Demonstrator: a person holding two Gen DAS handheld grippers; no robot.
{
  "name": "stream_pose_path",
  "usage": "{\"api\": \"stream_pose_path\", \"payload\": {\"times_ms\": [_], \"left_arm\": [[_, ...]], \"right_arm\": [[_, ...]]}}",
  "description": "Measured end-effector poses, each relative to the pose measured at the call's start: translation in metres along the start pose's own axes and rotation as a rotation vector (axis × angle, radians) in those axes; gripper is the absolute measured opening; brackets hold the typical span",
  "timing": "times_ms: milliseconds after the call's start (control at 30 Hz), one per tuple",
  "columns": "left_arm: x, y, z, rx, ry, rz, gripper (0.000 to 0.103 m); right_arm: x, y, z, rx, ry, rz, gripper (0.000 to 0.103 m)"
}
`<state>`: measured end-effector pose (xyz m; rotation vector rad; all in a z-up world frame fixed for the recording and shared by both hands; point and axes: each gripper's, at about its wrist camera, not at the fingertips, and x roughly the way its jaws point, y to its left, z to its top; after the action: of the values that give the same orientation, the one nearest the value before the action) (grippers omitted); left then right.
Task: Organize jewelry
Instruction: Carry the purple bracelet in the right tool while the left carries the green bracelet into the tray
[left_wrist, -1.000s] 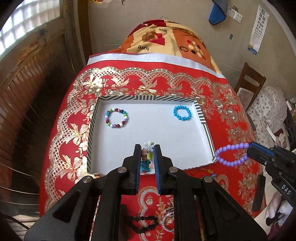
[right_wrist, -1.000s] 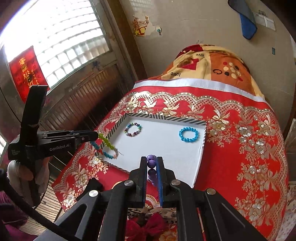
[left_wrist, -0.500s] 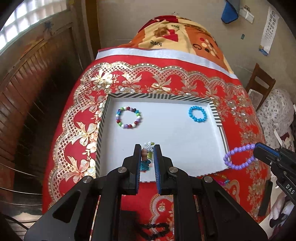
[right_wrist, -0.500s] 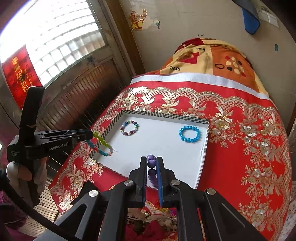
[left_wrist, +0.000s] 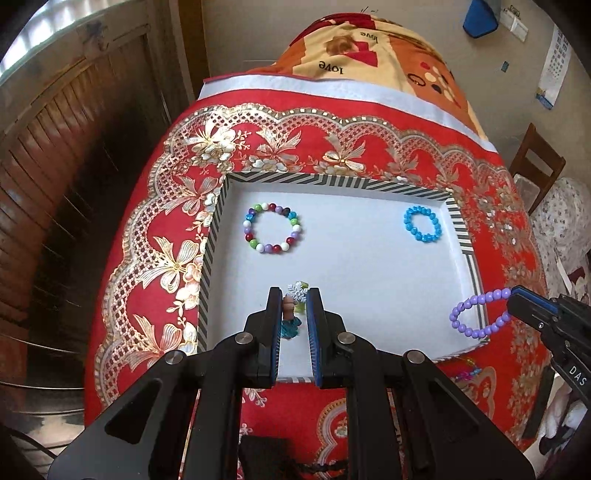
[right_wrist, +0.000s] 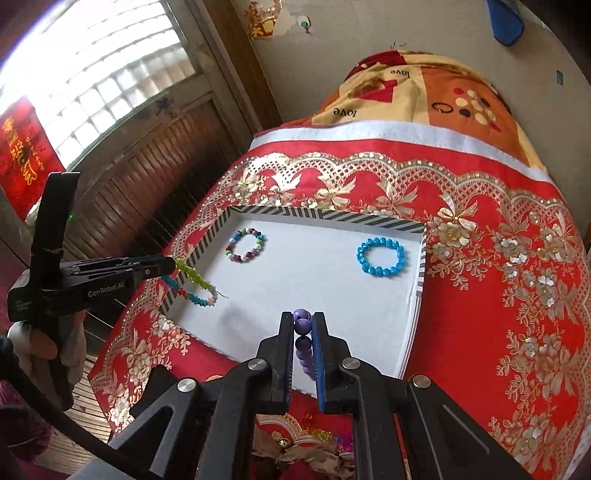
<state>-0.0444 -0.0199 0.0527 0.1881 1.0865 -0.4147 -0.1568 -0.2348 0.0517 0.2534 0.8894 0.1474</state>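
Note:
A white tray with a striped rim (left_wrist: 218, 206) (right_wrist: 421, 266) lies on the red cloth. In it lie a multicolour bead bracelet (left_wrist: 272, 232) (right_wrist: 246, 244) at far left and a blue bead bracelet (left_wrist: 422, 223) (right_wrist: 380, 256) at far right. My left gripper (left_wrist: 294, 295) (right_wrist: 170, 264) is shut on a green and teal bead bracelet with a snowflake charm (left_wrist: 296, 292) (right_wrist: 195, 286), hanging over the tray's near left part. My right gripper (right_wrist: 303, 318) (left_wrist: 511, 301) is shut on a purple bead bracelet (right_wrist: 303, 325) (left_wrist: 476, 314), held over the tray's near right corner.
More jewelry (right_wrist: 325, 435) lies on the cloth below the grippers, partly hidden. A folded quilt (left_wrist: 373, 48) lies at the far end. A wooden wall (left_wrist: 55, 155) runs along the left; a chair (left_wrist: 535, 162) stands at right.
Both grippers have moved forward with their bracelets, from the tray's near edge to over its near part. Both stay shut.

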Motion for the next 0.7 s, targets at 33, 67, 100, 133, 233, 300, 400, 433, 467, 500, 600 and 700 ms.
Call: {"api": "stream_pose_path", "payload": {"times_ms": [33, 67, 100, 133, 233, 300, 400, 433, 467, 500, 600, 700], "left_arm": [[0.003, 0.001, 0.001, -0.001, 0.005, 0.001, 0.012], [0.006, 0.001, 0.002, -0.002, 0.009, 0.001, 0.012], [0.008, 0.001, 0.003, -0.002, 0.012, 0.002, 0.012], [0.012, 0.001, 0.004, -0.005, 0.016, 0.004, 0.012], [0.022, 0.003, 0.008, -0.012, 0.027, 0.005, 0.012], [0.029, 0.006, 0.012, -0.024, 0.034, 0.007, 0.012], [0.040, 0.014, 0.018, -0.048, 0.039, 0.024, 0.012], [0.046, 0.019, 0.021, -0.060, 0.043, 0.036, 0.012], [0.050, 0.023, 0.022, -0.071, 0.047, 0.043, 0.012], [0.055, 0.028, 0.024, -0.082, 0.053, 0.051, 0.012], [0.070, 0.042, 0.027, -0.106, 0.075, 0.082, 0.012], [0.083, 0.049, 0.026, -0.120, 0.101, 0.096, 0.012]], "right_arm": [[0.002, 0.000, 0.000, 0.002, 0.003, 0.000, 0.009], [0.005, -0.001, 0.001, 0.004, 0.008, 0.001, 0.009], [0.007, -0.002, 0.001, 0.007, 0.011, 0.001, 0.009], [0.011, -0.004, 0.002, 0.012, 0.017, 0.001, 0.009], [0.020, -0.008, 0.002, 0.022, 0.032, 0.002, 0.009], [0.028, -0.011, 0.004, 0.029, 0.046, 0.005, 0.009], [0.039, -0.018, 0.007, 0.038, 0.063, -0.002, 0.009], [0.044, -0.022, 0.008, 0.041, 0.068, -0.011, 0.009], [0.050, -0.028, 0.010, 0.045, 0.074, -0.025, 0.009], [0.056, -0.034, 0.012, 0.048, 0.080, -0.043, 0.009], [0.070, -0.051, 0.018, 0.065, 0.097, -0.086, 0.009], [0.086, -0.071, 0.025, 0.081, 0.114, -0.127, 0.009]]}}
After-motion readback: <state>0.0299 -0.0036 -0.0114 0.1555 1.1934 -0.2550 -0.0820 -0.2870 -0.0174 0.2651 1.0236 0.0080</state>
